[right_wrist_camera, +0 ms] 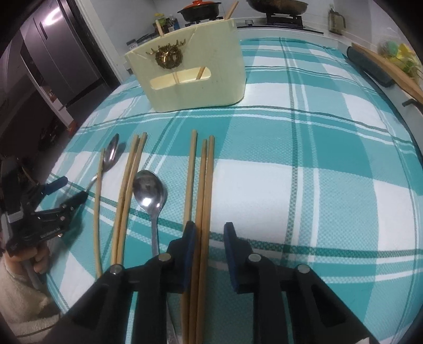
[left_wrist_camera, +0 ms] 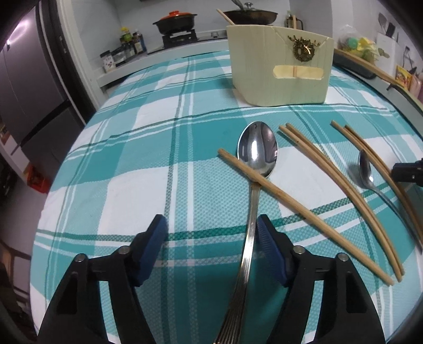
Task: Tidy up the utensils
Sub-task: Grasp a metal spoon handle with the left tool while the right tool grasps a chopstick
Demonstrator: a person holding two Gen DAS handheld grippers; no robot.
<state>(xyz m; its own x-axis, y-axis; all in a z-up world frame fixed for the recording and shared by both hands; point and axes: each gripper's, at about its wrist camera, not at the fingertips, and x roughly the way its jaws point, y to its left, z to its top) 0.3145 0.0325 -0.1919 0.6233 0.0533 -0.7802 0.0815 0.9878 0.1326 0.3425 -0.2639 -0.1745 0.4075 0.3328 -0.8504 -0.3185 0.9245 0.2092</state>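
Note:
A cream utensil holder (left_wrist_camera: 280, 71) (right_wrist_camera: 190, 76) stands far on the checked cloth with a couple of chopsticks in it. My left gripper (left_wrist_camera: 211, 227) (right_wrist_camera: 70, 190) is open around the handle of a large spoon (left_wrist_camera: 257, 148); the handle lies close to the right pad and far from the left pad. A single chopstick (left_wrist_camera: 290, 209) lies across the spoon's neck. My right gripper (right_wrist_camera: 210, 232) is open over a pair of chopsticks (right_wrist_camera: 207, 185), which lie against its left finger with a gap to the right one. A smaller spoon (right_wrist_camera: 149, 190) (left_wrist_camera: 366, 169) and another chopstick pair (right_wrist_camera: 129, 185) lie between the grippers.
A loose chopstick (right_wrist_camera: 191, 172) lies just left of my right gripper. A stove with a red-lidded pot (left_wrist_camera: 175, 19) and a wok sits behind the table. A refrigerator (right_wrist_camera: 66, 53) stands at the left. A dark tray (right_wrist_camera: 370, 66) sits at the table's right edge.

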